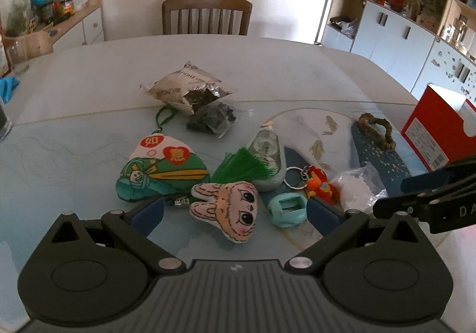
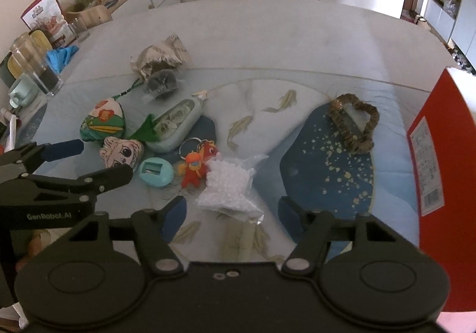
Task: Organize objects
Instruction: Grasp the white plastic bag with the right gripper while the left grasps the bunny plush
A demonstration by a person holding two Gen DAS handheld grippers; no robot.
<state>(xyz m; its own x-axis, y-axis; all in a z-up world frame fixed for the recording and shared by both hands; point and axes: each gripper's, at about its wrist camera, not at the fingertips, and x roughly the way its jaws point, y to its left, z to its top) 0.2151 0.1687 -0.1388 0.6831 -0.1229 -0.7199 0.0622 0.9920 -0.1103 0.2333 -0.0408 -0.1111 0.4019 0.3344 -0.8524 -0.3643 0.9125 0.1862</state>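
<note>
Two grippers, both spread, pinching nothing: left gripper [image 1: 235, 211] flanking rabbit plush [image 1: 227, 209] and teal sharpener [image 1: 287, 209]; right gripper [image 2: 232, 214] flanking white-bead bag [image 2: 229, 187]; red box [image 2: 440, 154] far right.

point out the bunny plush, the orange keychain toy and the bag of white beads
bunny plush [image 1: 229, 209]: left wrist view, middle of its face
orange keychain toy [image 1: 321, 185]: left wrist view, its body
bag of white beads [image 2: 229, 184]: right wrist view, the white filling
</note>
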